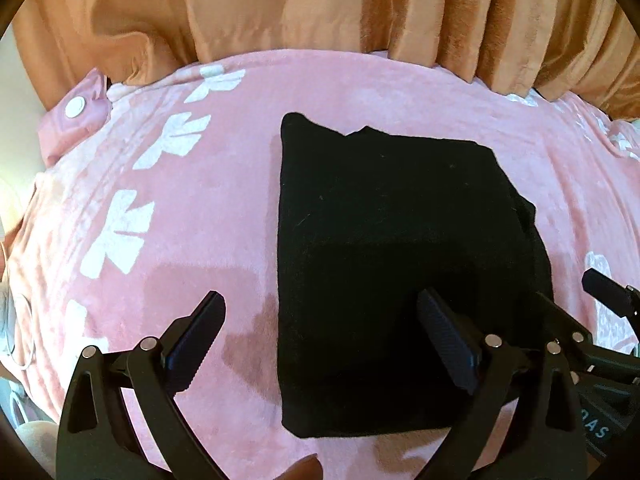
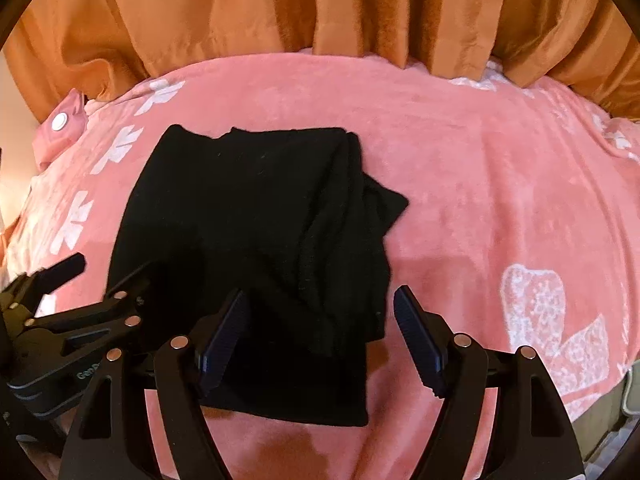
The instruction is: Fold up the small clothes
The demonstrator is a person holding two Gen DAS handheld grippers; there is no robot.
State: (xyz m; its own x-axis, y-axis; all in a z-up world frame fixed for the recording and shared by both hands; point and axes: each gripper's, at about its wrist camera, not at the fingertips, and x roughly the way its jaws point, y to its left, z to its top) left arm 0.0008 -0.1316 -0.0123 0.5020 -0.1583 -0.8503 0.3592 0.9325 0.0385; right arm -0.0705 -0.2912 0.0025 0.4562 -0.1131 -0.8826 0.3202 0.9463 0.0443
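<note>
A black garment (image 1: 400, 240) lies folded into a rough rectangle on the pink blanket (image 1: 200, 240). My left gripper (image 1: 324, 312) hangs open just above the garment's near left edge. One finger is over the cloth, the other over bare blanket, and nothing is between them. In the right wrist view the same garment (image 2: 248, 220) has bunched layers along its right side. My right gripper (image 2: 320, 312) is open over its near right corner and holds nothing. Each gripper shows in the other's view: the right gripper (image 1: 576, 300) and the left gripper (image 2: 106, 270).
An orange curtain (image 1: 320, 0) hangs along the far side of the bed. The blanket has white flower prints, and a pink flap with a white button (image 1: 76, 108) sits at the far left. The bed's edge drops off at the lower right (image 2: 624, 396). A fingertip (image 1: 304, 468) shows at the bottom.
</note>
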